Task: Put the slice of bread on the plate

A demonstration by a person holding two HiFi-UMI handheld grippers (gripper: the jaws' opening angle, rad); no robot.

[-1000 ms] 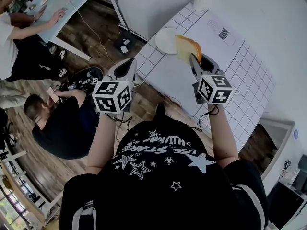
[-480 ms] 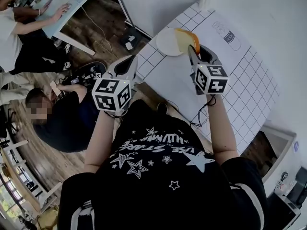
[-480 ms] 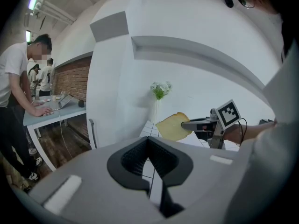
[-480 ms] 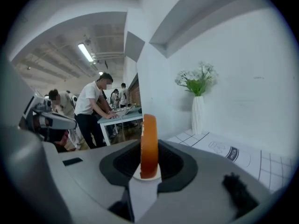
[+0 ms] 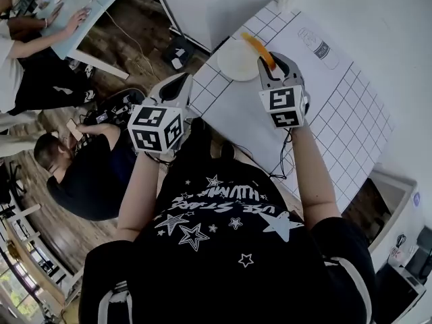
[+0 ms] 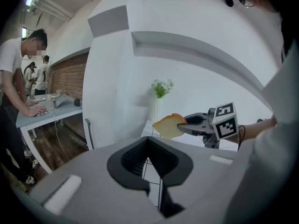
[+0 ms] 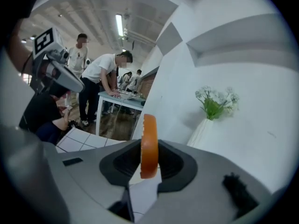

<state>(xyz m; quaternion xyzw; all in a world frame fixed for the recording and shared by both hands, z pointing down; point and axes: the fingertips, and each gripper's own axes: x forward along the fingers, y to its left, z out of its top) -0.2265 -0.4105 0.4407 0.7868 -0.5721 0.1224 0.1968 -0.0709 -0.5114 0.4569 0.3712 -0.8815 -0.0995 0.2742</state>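
Note:
A slice of bread [image 5: 259, 48] with an orange-brown crust is clamped edge-up in my right gripper [image 5: 264, 65]. It hangs by the right rim of the white plate [image 5: 233, 61], which lies near the table's corner. In the right gripper view the bread [image 7: 149, 143] stands upright between the jaws of my right gripper [image 7: 149, 158]. The left gripper view shows the bread [image 6: 168, 126] in the air off the table; the plate is hidden there. My left gripper [image 5: 179, 90] [image 6: 147, 141] is off the table's left edge, shut and holding nothing.
The white table [image 5: 337, 113] has a grid pattern and carries a paper sheet with a drawn cup [image 5: 316, 46]. A white vase of flowers [image 7: 205, 122] stands at the far end. People sit and stand by a desk [image 5: 74, 12] on the left, over a wooden floor.
My right gripper has rolled, turning the bread from face-on to edge-on, and has moved forward to the plate's rim. My left gripper has drifted slightly forward.

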